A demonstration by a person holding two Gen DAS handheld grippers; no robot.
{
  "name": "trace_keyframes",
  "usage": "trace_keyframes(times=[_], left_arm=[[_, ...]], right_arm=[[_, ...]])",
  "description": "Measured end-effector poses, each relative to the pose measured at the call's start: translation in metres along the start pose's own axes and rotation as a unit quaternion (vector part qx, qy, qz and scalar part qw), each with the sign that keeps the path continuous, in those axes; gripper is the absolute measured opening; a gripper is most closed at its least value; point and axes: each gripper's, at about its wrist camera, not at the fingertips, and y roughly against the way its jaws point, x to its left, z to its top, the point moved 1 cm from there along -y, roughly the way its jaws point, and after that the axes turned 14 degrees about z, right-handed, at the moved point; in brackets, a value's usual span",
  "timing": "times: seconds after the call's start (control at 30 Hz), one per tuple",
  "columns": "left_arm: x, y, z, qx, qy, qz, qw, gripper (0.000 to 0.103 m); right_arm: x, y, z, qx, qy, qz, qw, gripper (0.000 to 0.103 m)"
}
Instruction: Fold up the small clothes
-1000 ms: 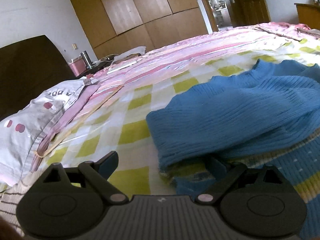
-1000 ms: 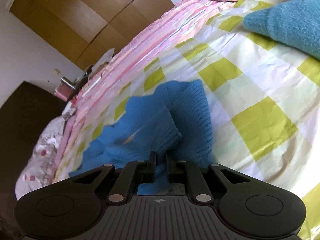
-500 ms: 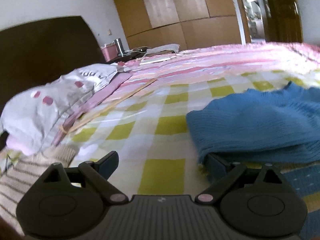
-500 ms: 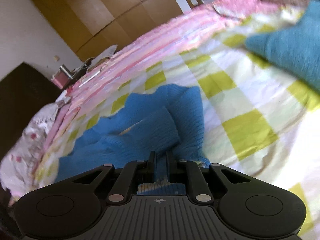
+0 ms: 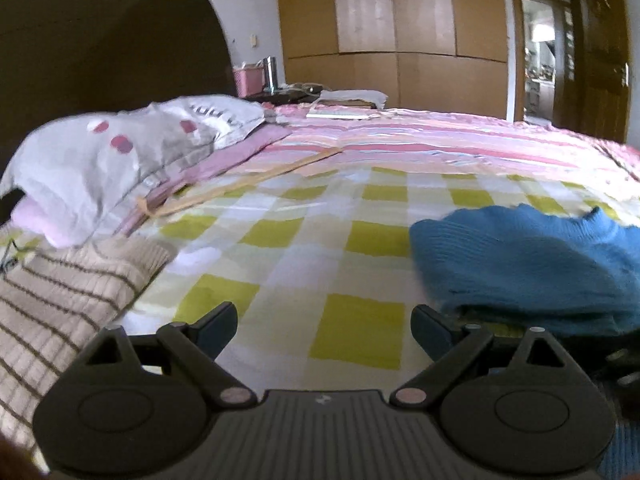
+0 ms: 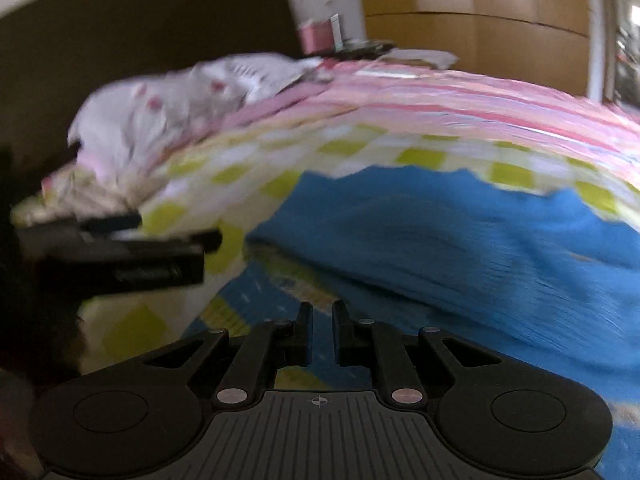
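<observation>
Blue sweater [image 6: 460, 240] fabric lies just ahead of the right tongs [image 6: 322, 334], whose jaws stand nearly together with a narrow gap; the blurred picture does not show whether they pinch any cloth. The left tongs [image 5: 324, 330] are spread wide over bare checked bedspread [image 5: 280, 264], their right finger [image 5: 430, 330] just beside the sweater's folded edge. The sweater rests on the bed, to the right in the left wrist view. A striped beige knit [image 5: 60, 300] lies at the left, below a spotted pillow [image 5: 120, 160]. Wooden wardrobes [image 5: 400, 28] stand behind the bed.
</observation>
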Motion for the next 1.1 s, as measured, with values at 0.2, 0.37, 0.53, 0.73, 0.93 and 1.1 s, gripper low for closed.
trace_keyframes(times=[0.2,0.37,0.53,0.73,0.93,1.1], left_arm=[[0.009,-0.003,0.001,0.001,0.012,-0.014,0.9998,0.100],[0.011,0.000,0.001,-0.004,0.012,-0.027,0.9996,0.100],[0.014,0.000,0.003,-0.006,0.017,-0.035,0.9992,0.100],[0.016,0.000,0.004,-0.011,0.020,-0.040,0.9990,0.100],[0.017,-0.001,0.004,-0.011,0.021,-0.043,0.9988,0.100],[0.016,-0.001,0.003,-0.008,0.021,-0.047,0.9986,0.100]], right_arm=[[0.017,-0.022,0.001,0.002,0.105,-0.041,0.994,0.013],[0.027,-0.026,-0.002,-0.013,0.157,-0.065,0.985,0.013],[0.033,-0.030,0.004,-0.017,0.198,-0.077,0.977,0.013],[0.039,-0.034,0.005,-0.004,0.257,-0.091,0.962,0.017],[0.038,-0.026,0.005,-0.014,0.271,-0.121,0.955,0.019],[0.036,-0.033,0.003,0.004,0.284,-0.135,0.949,0.021]])
